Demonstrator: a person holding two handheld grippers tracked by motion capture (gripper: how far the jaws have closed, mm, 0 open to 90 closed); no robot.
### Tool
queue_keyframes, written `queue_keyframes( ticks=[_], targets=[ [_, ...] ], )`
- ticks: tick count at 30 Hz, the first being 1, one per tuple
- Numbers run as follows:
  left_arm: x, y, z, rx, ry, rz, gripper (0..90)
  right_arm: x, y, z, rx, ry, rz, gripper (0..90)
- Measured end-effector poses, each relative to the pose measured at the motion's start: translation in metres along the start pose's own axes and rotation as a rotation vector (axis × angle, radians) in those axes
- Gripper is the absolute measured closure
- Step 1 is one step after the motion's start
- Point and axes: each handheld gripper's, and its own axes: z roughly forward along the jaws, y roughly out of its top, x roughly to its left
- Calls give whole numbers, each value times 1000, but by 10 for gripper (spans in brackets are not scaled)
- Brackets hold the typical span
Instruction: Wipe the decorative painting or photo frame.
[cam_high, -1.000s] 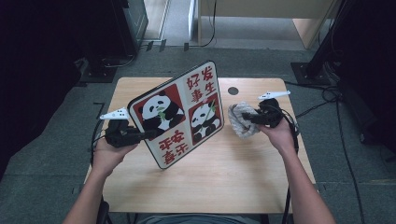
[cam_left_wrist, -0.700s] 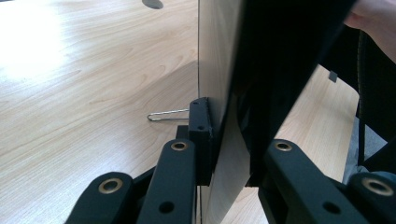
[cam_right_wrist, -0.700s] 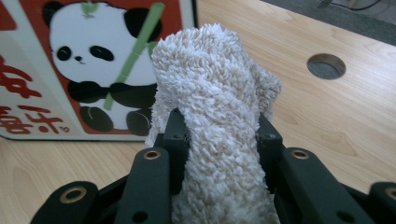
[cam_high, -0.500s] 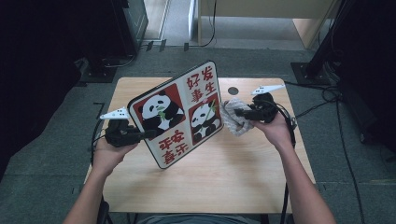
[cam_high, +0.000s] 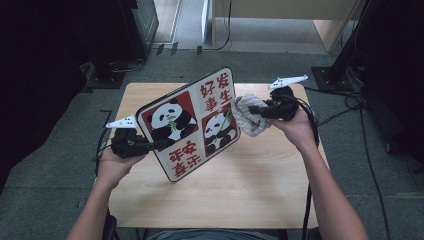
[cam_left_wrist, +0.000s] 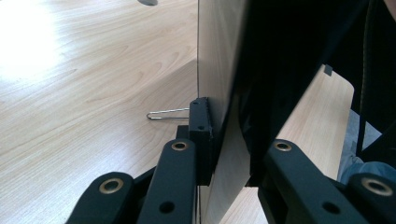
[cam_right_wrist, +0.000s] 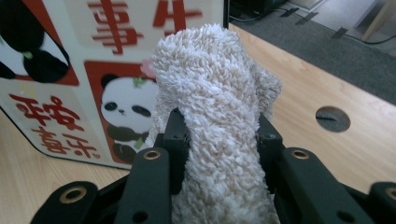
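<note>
Nearest the person, the left gripper (cam_high: 131, 145) sits over the left part of the wooden bench (cam_high: 240, 195), its fingers (cam_left_wrist: 187, 154) clamped on the left edge of the panda board (cam_high: 189, 122), one finger on each face. The board stands tilted on its lower corner near the middle of the bench, its printed side with two pandas and red characters facing the person. In the left gripper view a thin wire clip (cam_left_wrist: 166, 113) lies on the bench just behind the board's edge. Farther back and to the right, the right gripper (cam_high: 267, 111) is raised above the bench, its fingers (cam_right_wrist: 175, 140) closed on a bunched white towel (cam_right_wrist: 217, 140). The towel is at the board's upper right edge, beside the smaller panda; whether it touches the board I cannot tell.
</note>
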Motion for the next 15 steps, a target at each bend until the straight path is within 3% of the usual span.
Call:
queue_keyframes(
  ticks=[15],
  targets=[
    [2, 0, 0, -5, -3, -3, 808, 16, 59, -19, -54, -4, -71, 665]
  ],
)
